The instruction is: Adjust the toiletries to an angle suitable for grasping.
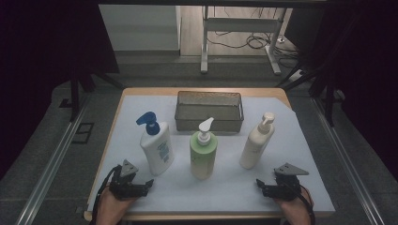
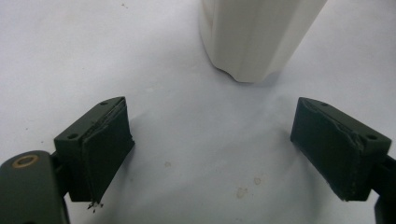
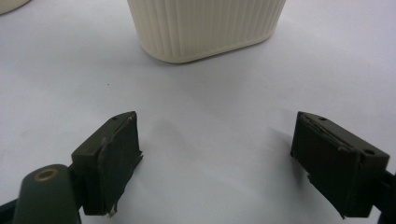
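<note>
White mat (image 1: 281, 187), high view — mesh basket (image 1: 209, 111)

A wooden table (image 1: 126, 92) under a pale sheet (image 1: 281, 140) stands on grey carpet (image 1: 42, 154). Metal rails (image 1: 51, 159) run along the floor on the left and right. Dark curtains (image 1: 42, 37) close both sides. Beyond the far edge the floor is lighter, with a white-framed stand (image 1: 239, 28) and loose black cables (image 1: 248, 43); a pale panel (image 1: 141, 28), perhaps a wall, sits far left. Light is dim.
</note>
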Motion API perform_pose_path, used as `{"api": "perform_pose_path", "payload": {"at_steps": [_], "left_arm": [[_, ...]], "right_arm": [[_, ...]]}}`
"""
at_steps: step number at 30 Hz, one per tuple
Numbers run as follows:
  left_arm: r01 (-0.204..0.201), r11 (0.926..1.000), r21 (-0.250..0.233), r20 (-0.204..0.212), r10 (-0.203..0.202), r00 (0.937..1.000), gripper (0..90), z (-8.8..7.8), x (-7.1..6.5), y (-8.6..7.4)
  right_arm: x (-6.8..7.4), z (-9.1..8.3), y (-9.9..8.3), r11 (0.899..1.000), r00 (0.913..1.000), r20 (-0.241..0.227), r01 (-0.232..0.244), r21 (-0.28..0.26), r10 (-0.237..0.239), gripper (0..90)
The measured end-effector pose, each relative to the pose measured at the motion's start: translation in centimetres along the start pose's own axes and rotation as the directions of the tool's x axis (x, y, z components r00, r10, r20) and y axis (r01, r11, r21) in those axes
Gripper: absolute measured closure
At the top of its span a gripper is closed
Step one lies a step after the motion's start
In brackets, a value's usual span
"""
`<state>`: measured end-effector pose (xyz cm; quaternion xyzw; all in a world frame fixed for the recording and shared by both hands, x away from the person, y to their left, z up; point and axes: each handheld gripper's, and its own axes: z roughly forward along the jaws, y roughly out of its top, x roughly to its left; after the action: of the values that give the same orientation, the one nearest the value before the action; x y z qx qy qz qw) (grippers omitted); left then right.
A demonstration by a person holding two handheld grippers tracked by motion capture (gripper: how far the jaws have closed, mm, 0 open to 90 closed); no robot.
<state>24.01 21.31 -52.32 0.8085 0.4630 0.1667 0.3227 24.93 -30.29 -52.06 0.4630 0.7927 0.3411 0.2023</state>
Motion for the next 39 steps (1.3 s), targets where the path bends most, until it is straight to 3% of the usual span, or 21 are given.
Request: {"api": "perform_pose_path", "payload": {"at_steps": [14,27,30,32,39], "left_arm": [[0.005,1.0,-0.004,-0.002,-0.005,1.0,12.0,0.02,-0.06,-0.04],[0.004,1.0,-0.007,-0.003,-0.004,1.0,12.0,0.0,-0.05,-0.1],[0.005,1.0,-0.007,-0.003,-0.005,1.0,12.0,0.01,-0.05,-0.1],[0.005,1.0,-0.007,-0.003,-0.005,1.0,12.0,0.0,-0.05,-0.1],[0.005,1.0,-0.008,-0.003,-0.005,1.0,12.0,0.0,-0.05,-0.11]], "right_arm": [[0.25,0.19,0.03,1.0,0.9999,-0.003,-0.01,0.003,0.01,9.8],[0.33,0.19,0.4,0.999,0.9998,0.009,-0.016,0.028,0.016,11.7],[0.29,0.08,0.6,0.999,0.9997,0.013,-0.021,0.039,0.02,16.9],[0.21,-0.11,0.64,0.999,0.9998,0.01,-0.02,0.035,0.02,25.7],[0.25,-0.38,0.73,1.0,0.9999,-0.01,-0.003,0.028,0.003,43.4]]}}
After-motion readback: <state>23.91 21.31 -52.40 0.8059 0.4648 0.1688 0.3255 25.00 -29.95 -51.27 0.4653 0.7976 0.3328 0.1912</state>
